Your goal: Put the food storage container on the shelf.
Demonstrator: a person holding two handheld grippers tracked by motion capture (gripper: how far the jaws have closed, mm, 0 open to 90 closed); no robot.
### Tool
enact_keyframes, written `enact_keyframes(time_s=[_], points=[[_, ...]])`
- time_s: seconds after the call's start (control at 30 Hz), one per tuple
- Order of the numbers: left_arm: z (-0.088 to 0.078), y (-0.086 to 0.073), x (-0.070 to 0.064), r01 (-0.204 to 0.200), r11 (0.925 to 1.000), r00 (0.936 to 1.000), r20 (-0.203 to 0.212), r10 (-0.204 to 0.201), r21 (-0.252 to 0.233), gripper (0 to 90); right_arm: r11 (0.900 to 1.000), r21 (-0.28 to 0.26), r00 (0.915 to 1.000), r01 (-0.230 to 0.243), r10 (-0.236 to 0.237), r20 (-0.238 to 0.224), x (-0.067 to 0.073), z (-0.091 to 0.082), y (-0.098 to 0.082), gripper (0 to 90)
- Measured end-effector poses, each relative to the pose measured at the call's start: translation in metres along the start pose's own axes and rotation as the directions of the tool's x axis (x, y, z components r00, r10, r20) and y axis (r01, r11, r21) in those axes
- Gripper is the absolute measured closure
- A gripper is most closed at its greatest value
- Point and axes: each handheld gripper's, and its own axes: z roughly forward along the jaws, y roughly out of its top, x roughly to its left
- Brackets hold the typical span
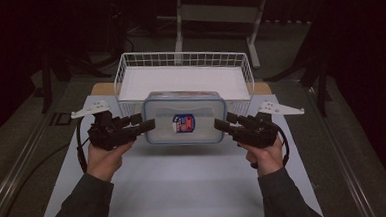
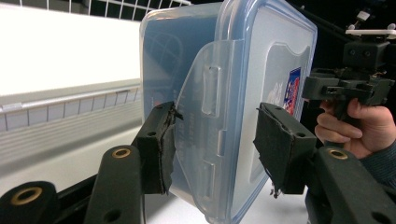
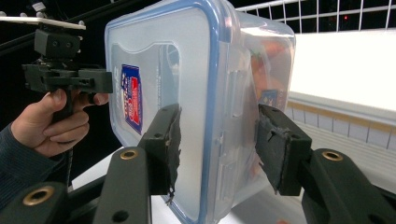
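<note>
Centrally, a clear plastic box with a blue-rimmed snap lid sits between both grippers, just in front of the white wire basket. Rectangular, rounded corners, hinged latch flaps on the ends; a small red-and-blue label on the lid. A soft shadow lies on the white sheet beneath it; cannot tell whether it is off the desk.

Left gripper: fingers spread either side of the box's end latch flap. Inner pad faces are black, rough and frayed; one looks to touch the translucent flap, the other stands near the lid face.

Right gripper: fingers likewise spread astride the opposite end, across the blue lid rim, close to both faces; contact unclear.

Basket is a thin white wire grid with a smooth white floor. Something orange shows blurred through the box wall in the right gripper view.
</note>
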Motion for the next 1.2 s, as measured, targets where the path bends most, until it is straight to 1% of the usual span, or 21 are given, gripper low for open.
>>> enact_keyframes(time_s=[0.2,0.23,0.3,0.37,0.43,0.47,0.5,0.63,0.67,0.7,0.8,0.83,0.9,1.0,1.2], points=[[0.000,0.015,0.001,-0.025,0.9996,0.9997,-0.002,0.025,-0.014,48.8,1.000,-0.021,0.9999,0.017,-0.017,0.002,-0.001,0.002,0.014,51.4],[0.000,0.015,0.001,-0.025,0.9996,0.9997,-0.002,0.025,-0.014,48.8,1.000,-0.024,0.9998,0.019,-0.019,0.003,-0.002,0.002,0.016,51.4],[0.001,0.023,0.003,-0.030,0.9992,0.9995,-0.002,0.030,-0.025,48.8,0.999,-0.029,0.9998,0.020,-0.020,0.002,-0.003,0.003,0.020,51.4],[0.002,0.027,0.003,-0.029,0.9992,0.9996,0.000,0.029,-0.026,48.8,0.999,-0.035,0.9998,0.022,-0.022,0.001,-0.004,0.004,0.024,51.4],[0.002,0.027,0.003,-0.029,0.9992,0.9996,0.000,0.029,-0.026,48.8,0.999,-0.038,0.9997,0.025,-0.025,0.002,-0.004,0.004,0.027,51.4],[0.003,0.033,0.004,-0.033,0.9991,0.9994,0.004,0.033,-0.027,48.8,0.999,-0.043,0.9995,0.032,-0.032,0.004,-0.005,0.003,0.032,51.4],[0.004,0.034,0.004,-0.035,0.9989,0.9994,0.004,0.036,-0.030,48.9,0.998,-0.045,0.9995,0.033,-0.033,0.006,-0.005,0.003,0.033,51.4],[0.006,0.039,0.004,-0.039,0.9987,0.9992,0.002,0.039,-0.032,48.8,0.998,-0.053,0.9996,0.028,-0.028,0.005,-0.007,0.003,0.036,51.4],[0.009,0.042,0.005,-0.037,0.9990,0.9993,0.003,0.037,-0.027,48.9,0.998,-0.056,0.9997,0.023,-0.023,0.005,-0.010,0.003,0.038,51.4],[0.009,0.042,0.005,-0.037,0.9990,0.9993,0.003,0.037,-0.027,48.9,0.998,-0.057,0.9998,0.017,-0.017,0.004,-0.011,0.003,0.039,51.4],[0.013,0.050,0.009,-0.036,0.9992,0.9993,0.001,0.036,-0.017,48.8,0.998,-0.060,1.0000,0.008,-0.007,0.006,-0.015,0.005,0.041,51.4],[0.013,0.050,0.009,-0.036,0.9992,0.9993,0.001,0.036,-0.017,48.9,0.998,-0.060,1.0000,0.008,-0.007,0.006,-0.015,0.005,0.041,51.4],[0.016,0.056,0.012,-0.034,0.9993,0.9994,-0.003,0.034,-0.017,48.9,0.998,-0.067,1.0000,-0.009,0.009,0.003,-0.021,0.008,0.044,51.5],[0.018,0.060,0.015,-0.032,0.9993,0.9995,-0.006,0.032,-0.017,48.9,0.998,-0.067,0.9998,-0.017,0.017,-0.001,-0.024,0.011,0.046,51.5],[0.022,0.068,0.028,-0.010,0.9988,0.9999,-0.001,0.010,-0.048,49.0,0.997,-0.070,0.9995,-0.030,0.030,0.004,-0.032,0.020,0.056,51.5]])
